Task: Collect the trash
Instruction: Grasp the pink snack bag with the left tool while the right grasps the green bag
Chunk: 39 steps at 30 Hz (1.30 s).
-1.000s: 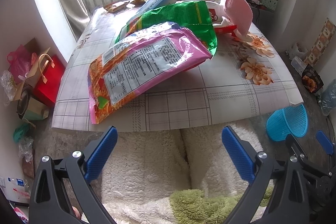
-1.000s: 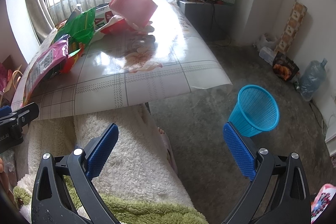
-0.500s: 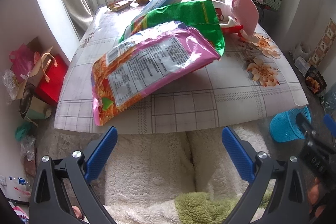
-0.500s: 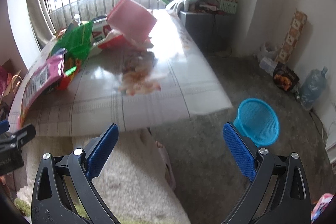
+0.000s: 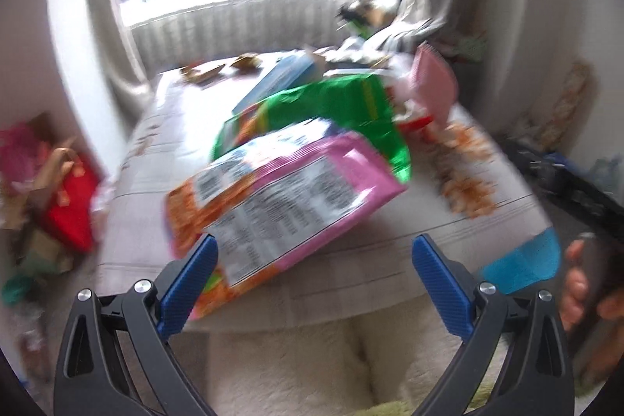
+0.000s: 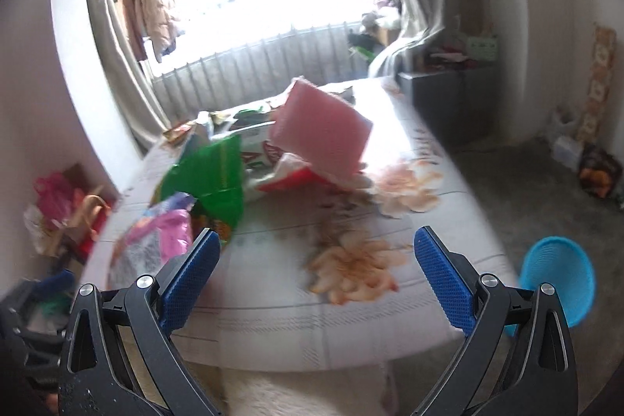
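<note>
Both grippers, left gripper (image 5: 315, 283) and right gripper (image 6: 316, 277), have their jaws spread wide with nothing in them, hovering at the near edge of the table (image 6: 296, 314). Trash is piled on it: pink bag (image 5: 288, 197) nearest, green bag (image 5: 339, 112) right behind and touching, pink box (image 6: 321, 131) farther right. Blue basket (image 6: 557, 279) sits on the floor off the table's right side.
</note>
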Each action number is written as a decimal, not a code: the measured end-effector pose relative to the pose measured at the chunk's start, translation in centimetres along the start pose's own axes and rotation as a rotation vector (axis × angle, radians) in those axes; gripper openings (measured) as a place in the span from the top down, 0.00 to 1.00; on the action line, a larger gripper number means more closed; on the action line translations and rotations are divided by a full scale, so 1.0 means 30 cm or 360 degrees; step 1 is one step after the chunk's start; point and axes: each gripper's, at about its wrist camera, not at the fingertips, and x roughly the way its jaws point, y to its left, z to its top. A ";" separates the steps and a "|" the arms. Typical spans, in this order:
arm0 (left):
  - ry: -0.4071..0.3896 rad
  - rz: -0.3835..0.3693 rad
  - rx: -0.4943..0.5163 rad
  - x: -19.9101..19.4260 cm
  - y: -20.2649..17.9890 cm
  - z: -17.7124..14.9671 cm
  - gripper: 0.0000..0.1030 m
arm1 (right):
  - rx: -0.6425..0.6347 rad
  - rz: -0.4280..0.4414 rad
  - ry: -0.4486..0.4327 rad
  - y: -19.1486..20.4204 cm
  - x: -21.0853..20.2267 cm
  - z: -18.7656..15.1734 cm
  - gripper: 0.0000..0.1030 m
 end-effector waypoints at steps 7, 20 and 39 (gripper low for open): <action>0.0068 -0.0129 -0.0085 0.072 0.018 0.012 0.05 | 0.0078 0.0172 0.0196 -0.011 0.113 0.022 0.08; -0.0192 0.0501 0.0837 0.136 -0.071 -0.089 0.13 | 0.0434 0.0753 0.0679 -0.005 0.421 0.049 0.28; -0.0248 0.0820 0.1430 0.275 -0.127 -0.215 0.48 | 0.0477 0.0996 0.0903 0.052 0.547 0.076 0.52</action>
